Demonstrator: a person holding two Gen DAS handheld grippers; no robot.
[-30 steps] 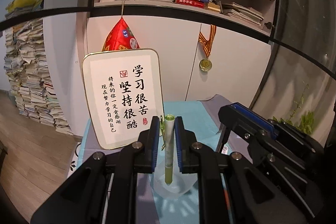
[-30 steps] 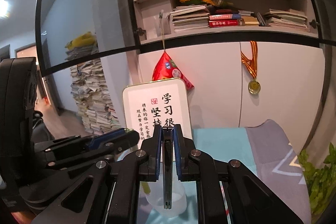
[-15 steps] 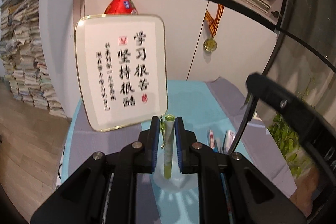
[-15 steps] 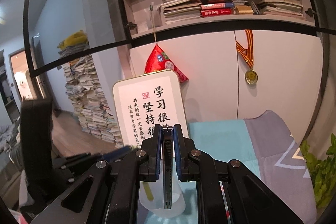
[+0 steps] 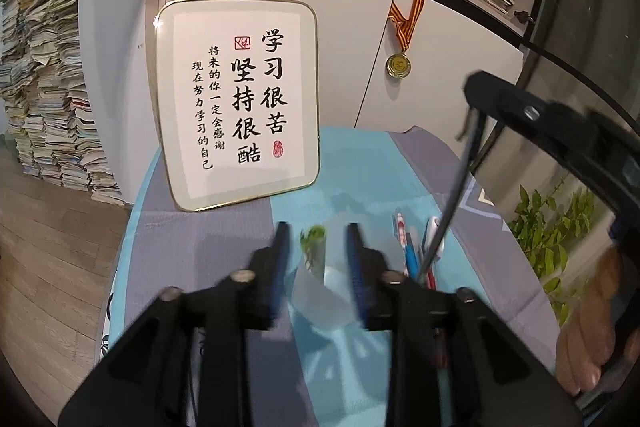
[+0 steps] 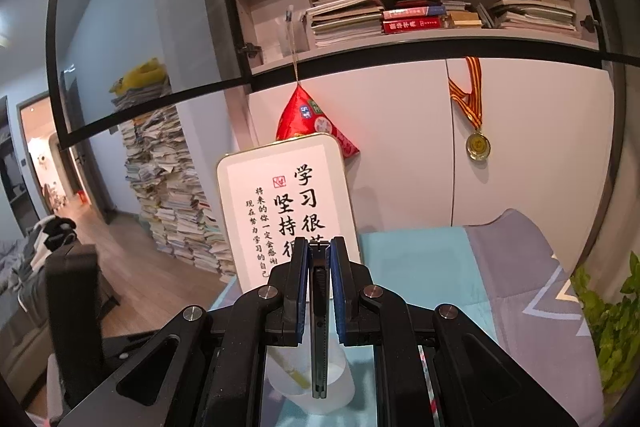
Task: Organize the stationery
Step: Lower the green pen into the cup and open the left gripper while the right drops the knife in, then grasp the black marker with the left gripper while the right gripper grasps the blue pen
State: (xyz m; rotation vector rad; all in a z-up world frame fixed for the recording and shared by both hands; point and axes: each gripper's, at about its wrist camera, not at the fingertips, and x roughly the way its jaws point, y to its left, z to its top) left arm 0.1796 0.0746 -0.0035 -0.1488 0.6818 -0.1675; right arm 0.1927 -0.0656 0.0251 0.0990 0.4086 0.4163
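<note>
My left gripper [image 5: 316,247] is open, its jaws spread on either side of a green pen [image 5: 314,251] that stands in a translucent cup [image 5: 320,301] on the table. The pen is free of the pads. My right gripper [image 6: 319,255] is shut on a dark flat utility knife [image 6: 319,327], held upright with its lower end over the same cup [image 6: 312,387]. The green pen also shows in the right wrist view [image 6: 294,373], leaning inside the cup. In the left wrist view the right gripper's body [image 5: 560,147] hangs at upper right with the knife [image 5: 448,219] below it.
A framed calligraphy board [image 5: 240,103] stands behind the cup. Several pens [image 5: 416,251] lie on the teal and grey tablecloth [image 5: 360,167] right of the cup. A green plant [image 5: 548,227] is at the right edge. White cabinets and bookshelves rise behind.
My left gripper has opened and let go of the green pen, which now stands in the cup. The left gripper has also drawn back. My right gripper still holds the knife.
</note>
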